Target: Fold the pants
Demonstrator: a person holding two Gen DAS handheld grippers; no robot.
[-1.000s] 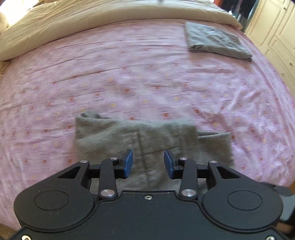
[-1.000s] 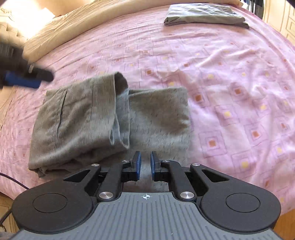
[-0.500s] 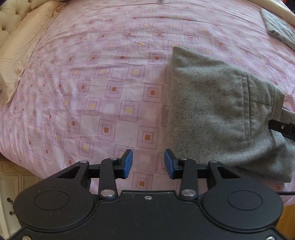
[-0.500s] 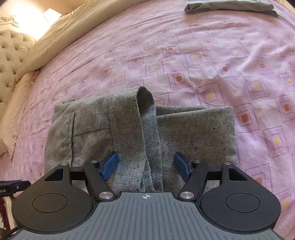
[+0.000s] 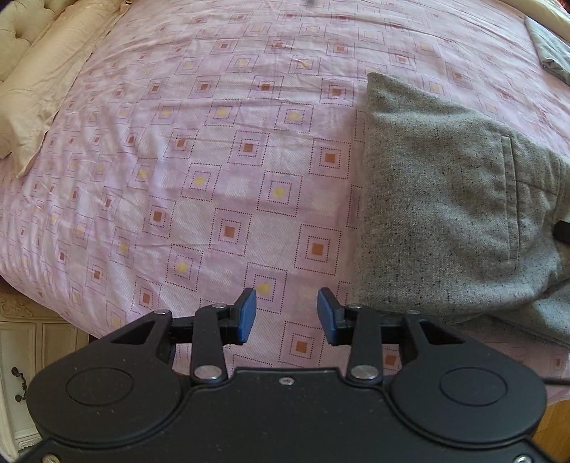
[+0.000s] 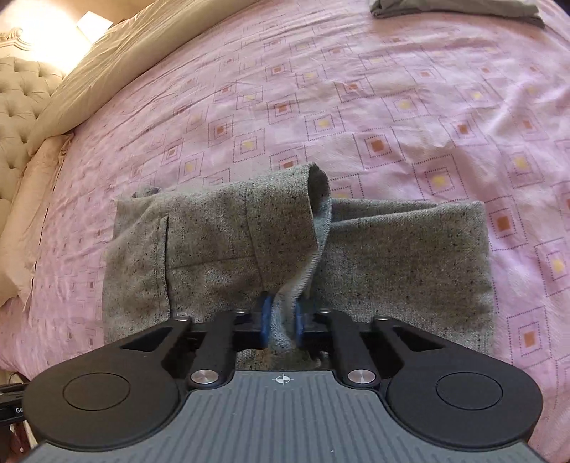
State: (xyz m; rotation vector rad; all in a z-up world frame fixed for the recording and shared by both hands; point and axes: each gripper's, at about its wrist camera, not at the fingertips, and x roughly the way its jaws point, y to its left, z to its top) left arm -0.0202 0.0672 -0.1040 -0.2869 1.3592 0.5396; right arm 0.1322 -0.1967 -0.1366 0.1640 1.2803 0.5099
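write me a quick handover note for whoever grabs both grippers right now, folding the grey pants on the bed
Right gripper: shut on a fold of the grey pants at their near edge.
Left gripper: open, holding nothing, over the pink bedspread beside the pants.
Pants: on the bed, partly folded, one flap standing up loose.
Another folded garment lies at the far side.
Left: probably lay the pinched flap over flat, then smooth.
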